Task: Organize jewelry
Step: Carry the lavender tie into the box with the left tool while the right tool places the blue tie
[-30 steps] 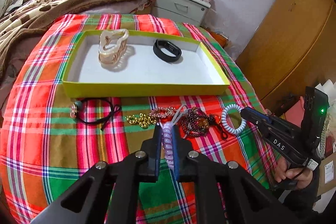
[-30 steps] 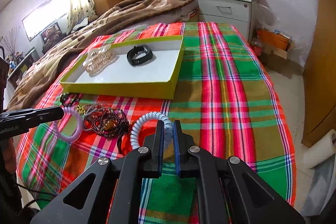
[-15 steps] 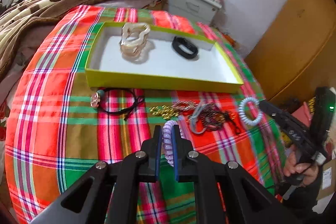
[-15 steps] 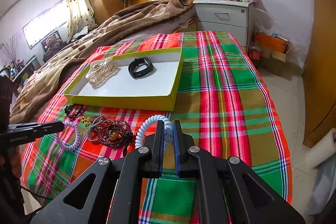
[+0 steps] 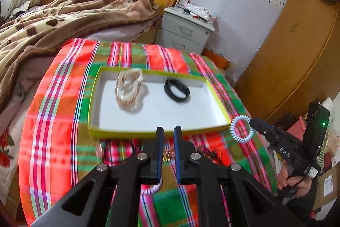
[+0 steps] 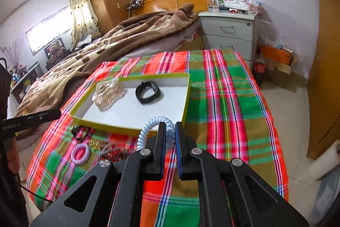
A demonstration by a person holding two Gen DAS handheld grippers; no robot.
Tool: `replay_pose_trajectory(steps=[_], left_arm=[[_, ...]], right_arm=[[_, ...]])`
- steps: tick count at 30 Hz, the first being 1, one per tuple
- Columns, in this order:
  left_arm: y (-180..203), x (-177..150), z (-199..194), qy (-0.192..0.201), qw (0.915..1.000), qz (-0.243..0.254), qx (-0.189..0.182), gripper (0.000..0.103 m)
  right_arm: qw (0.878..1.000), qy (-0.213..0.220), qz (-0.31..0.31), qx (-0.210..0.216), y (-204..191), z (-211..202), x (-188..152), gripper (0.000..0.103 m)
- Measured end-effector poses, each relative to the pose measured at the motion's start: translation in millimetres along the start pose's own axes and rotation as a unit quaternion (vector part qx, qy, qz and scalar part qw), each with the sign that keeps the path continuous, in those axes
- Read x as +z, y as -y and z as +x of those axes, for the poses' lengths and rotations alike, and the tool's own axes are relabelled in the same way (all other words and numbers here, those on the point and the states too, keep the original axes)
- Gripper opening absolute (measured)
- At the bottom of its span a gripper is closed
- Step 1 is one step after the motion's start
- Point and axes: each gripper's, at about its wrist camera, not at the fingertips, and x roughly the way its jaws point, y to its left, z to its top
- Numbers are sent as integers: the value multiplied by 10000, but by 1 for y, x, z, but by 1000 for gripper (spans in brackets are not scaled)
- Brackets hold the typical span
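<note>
A yellow-rimmed white box (image 5: 159, 133) (image 6: 106, 123) on the plaid cloth holds a clear hair claw (image 5: 128, 90) (image 6: 108, 93) and a black band (image 5: 176, 91) (image 6: 147, 92). My right gripper (image 6: 169, 124) (image 5: 251, 120) is shut on a pale blue coil tie (image 6: 148, 131) (image 5: 242, 129), held in the air at the box's near right corner. My left gripper (image 5: 168, 129) (image 6: 57, 113) hangs above the near rim, pads close together with nothing between them. A purple coil tie (image 6: 80, 153) (image 5: 156, 187) is below it, apart from the fingers. A tangle of bead bracelets and chains (image 6: 110, 150) (image 5: 204, 154) lies in front of the box.
A black cord bracelet (image 6: 79, 132) lies at the box's near left corner. A bed with a brown blanket (image 6: 119, 39) is behind the table, with a white nightstand (image 6: 231, 33) beside it. A wooden wardrobe (image 5: 297, 52) stands to the right, and a person's hand (image 5: 295, 182) holds the right gripper.
Both grippers rose and came closer to the box. The pale blue tie went up with the right gripper. The purple tie, between the left pads half a second ago, now sits below them.
</note>
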Motion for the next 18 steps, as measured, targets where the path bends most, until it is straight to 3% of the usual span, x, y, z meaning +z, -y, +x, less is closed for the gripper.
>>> replay_pose_trajectory(steps=[3, 8, 11, 18], left_arm=[[-2, 7, 6, -70, 9999, 96, 76, 10], [-11, -17, 26, -704, 9963, 268, 404, 12], [-13, -36, 39, -1110, 9908, 421, 648, 29], [-24, -50, 54, -1385, 9823, 418, 1193, 29]], right_arm=[[10000, 20, -4, 21, -2, 4, 8, 8], [9999, -21, -5, 126, -4, 11, 9, 8], [9998, -76, -15, 175, -5, 15, 7, 8], [9997, -117, -20, 217, -6, 18, 5, 8]])
